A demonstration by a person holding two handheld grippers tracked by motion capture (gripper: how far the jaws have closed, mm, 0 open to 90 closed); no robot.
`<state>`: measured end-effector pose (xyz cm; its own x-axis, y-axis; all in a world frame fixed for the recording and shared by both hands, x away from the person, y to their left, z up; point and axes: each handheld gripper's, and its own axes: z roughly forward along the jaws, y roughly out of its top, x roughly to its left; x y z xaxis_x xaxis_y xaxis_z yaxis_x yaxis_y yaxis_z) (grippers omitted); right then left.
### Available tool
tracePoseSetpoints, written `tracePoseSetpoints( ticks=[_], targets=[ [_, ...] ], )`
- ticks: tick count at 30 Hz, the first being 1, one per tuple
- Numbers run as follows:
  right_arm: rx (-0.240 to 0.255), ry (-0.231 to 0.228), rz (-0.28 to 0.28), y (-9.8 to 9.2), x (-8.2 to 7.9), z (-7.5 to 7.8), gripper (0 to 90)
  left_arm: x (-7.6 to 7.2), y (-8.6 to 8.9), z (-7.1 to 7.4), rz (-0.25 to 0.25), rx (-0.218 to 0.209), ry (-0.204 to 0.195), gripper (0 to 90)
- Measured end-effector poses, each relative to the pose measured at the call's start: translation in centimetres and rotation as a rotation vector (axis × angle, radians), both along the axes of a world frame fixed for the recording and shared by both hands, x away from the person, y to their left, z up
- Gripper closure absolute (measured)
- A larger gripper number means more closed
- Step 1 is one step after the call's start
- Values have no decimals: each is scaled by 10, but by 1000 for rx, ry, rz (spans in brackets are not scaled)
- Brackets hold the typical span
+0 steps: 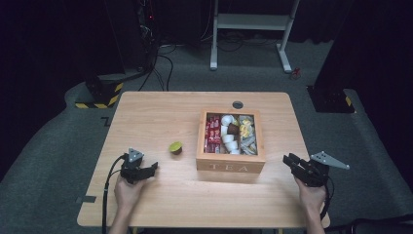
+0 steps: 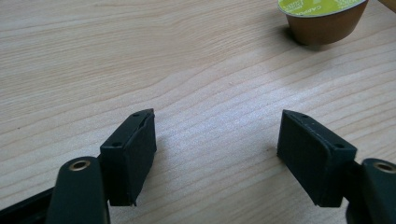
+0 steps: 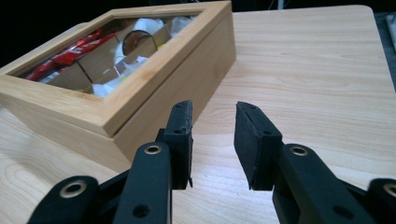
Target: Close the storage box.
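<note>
High view is showing a wooden tea box (image 1: 231, 163) sitting right of centre on the bench (image 1: 160, 109), with a green-lidded capsule (image 1: 176, 147) lying at its 9 o'clock, probably waiting to go inside. The left tool (image 1: 150, 170) is resting at the capsule's 7 o'clock, jaws spread wide and empty. The right tool (image 1: 288, 159), moderately open and empty, is sitting at the box's 3 o'clock, near the bench edge. Bare wood is lying between capsule and box.

Black tongs (image 1: 155, 167) with flat rectangular pads (image 2: 132, 157) (brass-ringed pivots), black cables trailing
</note>
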<state>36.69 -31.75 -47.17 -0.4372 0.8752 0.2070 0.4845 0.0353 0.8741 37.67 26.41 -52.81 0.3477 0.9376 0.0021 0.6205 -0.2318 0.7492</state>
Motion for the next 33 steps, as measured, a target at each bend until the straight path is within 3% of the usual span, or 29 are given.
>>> tracePoseSetpoints(
  ticks=[13, 29, 33],
  targets=[
    [-22, 54, -26, -2, 12, -16, 671, 0, 0, 0, 0, 0, 0, 283],
    [-126, 122, -46, 16, 34, -35, 647, 0, 0, 0, -1, -1, 1, 282],
    [-186, 137, -68, 20, 40, -39, 638, 0, 0, 0, -1, 0, 0, 281]
  ],
)
